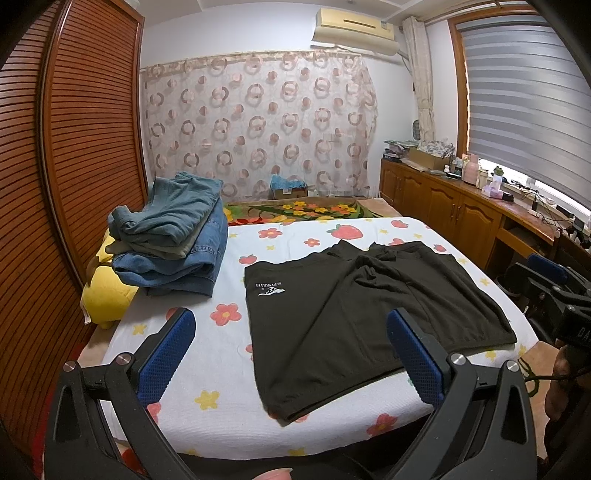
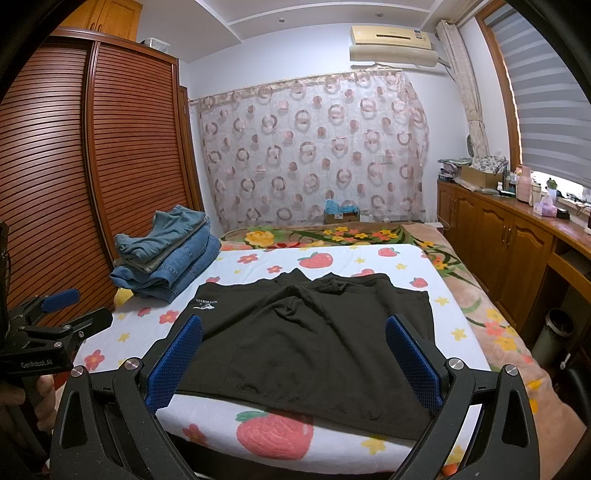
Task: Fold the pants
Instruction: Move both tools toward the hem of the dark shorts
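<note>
**Black shorts laid out on bed, both grippers held open above near edge**

Nearest the cameras, the left gripper [image 1: 290, 354] is held above the near edge of the bed, its blue-padded fingers [image 1: 168, 354] spread wide with nothing between them. The right gripper [image 2: 293, 360] is likewise held wide apart and empty over the same edge; its left pad is seen just beside the near hem of the garment. In the right wrist view, the left gripper is also seen at the left border, gripped by a hand [image 2: 22, 398].

The black pants [image 1: 362, 314], short in the leg, are spread flat on a white sheet [image 1: 221, 391] printed with flowers and strawberries. A small white logo [image 1: 270, 288] is shown on the leg toward the left. The far part of the garment is rumpled, with one fold of cloth lying over another.

Further back, at the left side of the bed, a stack of folded denim garments [image 1: 177, 240] is piled next to a yellow cushion [image 1: 105, 299]. Beyond the sheet, a floral blanket [image 2: 332, 234] is visible.

At the far wall, a curtain [image 1: 258, 122] patterned with circles is hung beneath an air conditioner [image 1: 354, 26]. A slatted wooden wardrobe [image 2: 92, 166] is seen on the left, wooden cabinets [image 2: 498, 236] on the right.
</note>
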### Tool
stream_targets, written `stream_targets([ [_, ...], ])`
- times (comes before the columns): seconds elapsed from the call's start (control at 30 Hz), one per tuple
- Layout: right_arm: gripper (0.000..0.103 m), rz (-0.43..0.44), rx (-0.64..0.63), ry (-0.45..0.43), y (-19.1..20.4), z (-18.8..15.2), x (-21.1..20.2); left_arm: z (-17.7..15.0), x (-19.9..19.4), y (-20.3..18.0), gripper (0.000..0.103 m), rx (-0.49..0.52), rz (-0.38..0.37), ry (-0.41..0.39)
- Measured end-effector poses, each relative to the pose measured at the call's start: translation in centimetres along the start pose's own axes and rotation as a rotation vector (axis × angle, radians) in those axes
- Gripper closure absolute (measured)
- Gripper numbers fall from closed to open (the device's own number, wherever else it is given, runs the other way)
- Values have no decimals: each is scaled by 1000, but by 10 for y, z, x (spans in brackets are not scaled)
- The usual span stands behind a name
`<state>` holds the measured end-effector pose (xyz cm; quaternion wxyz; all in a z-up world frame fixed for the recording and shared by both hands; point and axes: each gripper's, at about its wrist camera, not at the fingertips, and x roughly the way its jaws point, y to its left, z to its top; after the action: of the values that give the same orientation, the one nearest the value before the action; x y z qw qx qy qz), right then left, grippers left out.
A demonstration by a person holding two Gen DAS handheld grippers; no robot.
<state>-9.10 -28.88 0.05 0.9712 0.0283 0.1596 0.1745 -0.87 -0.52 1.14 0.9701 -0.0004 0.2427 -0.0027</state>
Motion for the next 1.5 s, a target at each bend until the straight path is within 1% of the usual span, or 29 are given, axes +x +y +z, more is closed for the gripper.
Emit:
stream_targets([
  [0.1,3,2,4,7,0,-1,1,-4,6,0,0,-8,-9,23],
  [0.23,3,6,-1,16,1,-2,3,-15,25,2,0,-18,-20,72],
  [0.67,3,6,9,73,-12,-8,15,-40,61,3,0,-19,-39,192],
  [0.87,3,-17,13,107,-19,-11,23,-52,79,5,0,-19,-45,269],
  [1.0,3,-42,8,125,-23,-11,27,-59,87,6,0,-18,-47,304],
  [1.13,3,-70,2,148,-26,-12,31,-64,94,10,0,-24,-65,325],
  [1.27,3,-95,-9,178,-31,-9,35,-69,99,15,0,-48,-114,354],
  [1.4,3,-129,-6,209,-34,-6,36,-72,102,19,0,-43,-100,370],
  [1.47,3,-140,2,220,-32,-7,36,-73,100,24,0,-44,-89,355],
  [1.5,3,-142,3,227,-31,-6,36,-74,99,26,0,-50,-96,347],
])
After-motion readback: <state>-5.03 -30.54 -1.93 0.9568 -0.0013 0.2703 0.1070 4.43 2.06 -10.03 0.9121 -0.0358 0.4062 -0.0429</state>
